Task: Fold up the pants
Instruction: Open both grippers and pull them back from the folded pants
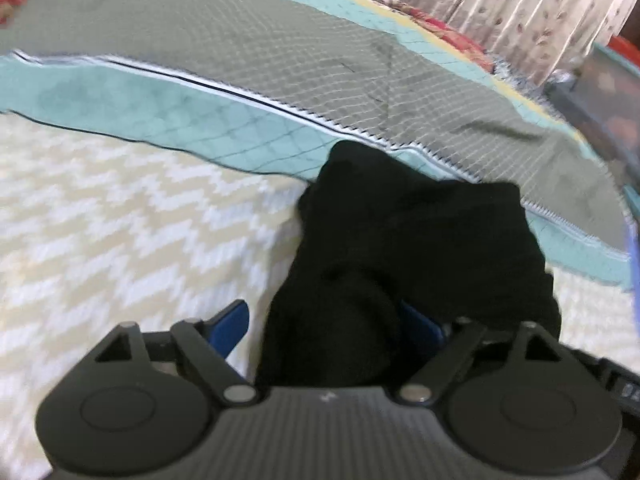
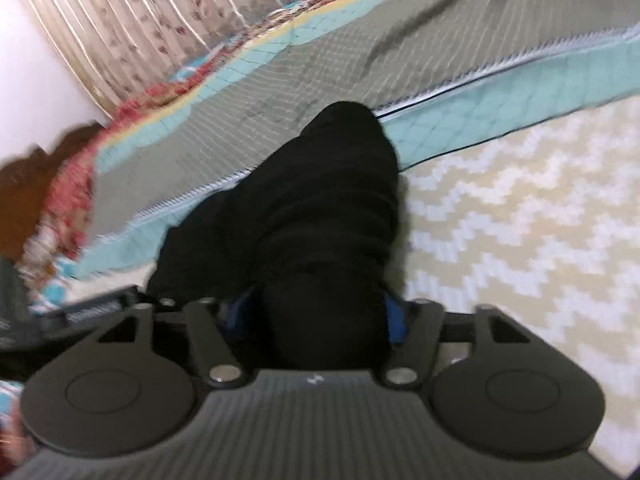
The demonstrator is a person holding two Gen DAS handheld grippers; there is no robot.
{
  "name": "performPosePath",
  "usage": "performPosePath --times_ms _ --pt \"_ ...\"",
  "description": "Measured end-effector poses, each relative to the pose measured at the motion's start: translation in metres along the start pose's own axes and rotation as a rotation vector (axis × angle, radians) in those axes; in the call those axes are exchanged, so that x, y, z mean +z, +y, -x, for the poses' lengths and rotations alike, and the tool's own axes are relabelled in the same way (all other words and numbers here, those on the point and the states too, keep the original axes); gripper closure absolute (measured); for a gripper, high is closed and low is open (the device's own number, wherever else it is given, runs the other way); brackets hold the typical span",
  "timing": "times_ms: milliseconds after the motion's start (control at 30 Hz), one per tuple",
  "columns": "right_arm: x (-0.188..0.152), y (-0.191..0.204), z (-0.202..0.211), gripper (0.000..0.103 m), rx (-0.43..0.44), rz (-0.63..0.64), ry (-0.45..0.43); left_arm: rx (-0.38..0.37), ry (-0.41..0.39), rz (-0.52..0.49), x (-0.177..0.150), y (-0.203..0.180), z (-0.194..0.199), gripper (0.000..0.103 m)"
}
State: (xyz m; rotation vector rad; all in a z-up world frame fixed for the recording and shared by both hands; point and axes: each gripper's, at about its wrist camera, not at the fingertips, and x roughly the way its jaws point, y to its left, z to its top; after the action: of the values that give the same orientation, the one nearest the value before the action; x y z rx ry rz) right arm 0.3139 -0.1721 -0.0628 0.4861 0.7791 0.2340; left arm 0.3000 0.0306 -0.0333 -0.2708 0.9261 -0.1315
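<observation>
The black pants (image 1: 408, 248) hang bunched from my left gripper (image 1: 332, 324), whose blue fingers (image 1: 232, 320) sit on either side of the cloth and look closed on it. In the right wrist view the same black pants (image 2: 320, 216) hang in thick folds from my right gripper (image 2: 316, 312), whose blue fingertips (image 2: 394, 320) pinch the fabric. Both grippers hold the pants lifted above the bed. The cloth hides the fingertips themselves. Both views are motion-blurred.
Below lies a cream and white zigzag bedcover (image 1: 132, 220) (image 2: 520, 220). Beyond it is a teal and grey quilt (image 1: 256, 64) (image 2: 248, 112) with a floral border. A pleated floral curtain (image 1: 532, 12) (image 2: 132, 20) hangs behind the bed.
</observation>
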Motion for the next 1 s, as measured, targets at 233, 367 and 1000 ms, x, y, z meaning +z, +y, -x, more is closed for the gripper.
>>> performPosePath --times_ms 233,367,1000 --pt "-0.058 0.0 0.058 0.024 -0.062 -0.062 0.062 0.133 -0.01 -0.128 -0.076 -0.027 0.077 0.008" --pt "-0.09 0.011 0.095 0.023 -0.082 -0.018 0.079 0.172 0.034 -0.162 -0.121 -0.035 0.107 0.006" --pt "-0.195 0.023 0.178 0.017 -0.164 0.024 0.148 0.219 0.134 -0.153 -0.224 -0.036 0.161 0.0"
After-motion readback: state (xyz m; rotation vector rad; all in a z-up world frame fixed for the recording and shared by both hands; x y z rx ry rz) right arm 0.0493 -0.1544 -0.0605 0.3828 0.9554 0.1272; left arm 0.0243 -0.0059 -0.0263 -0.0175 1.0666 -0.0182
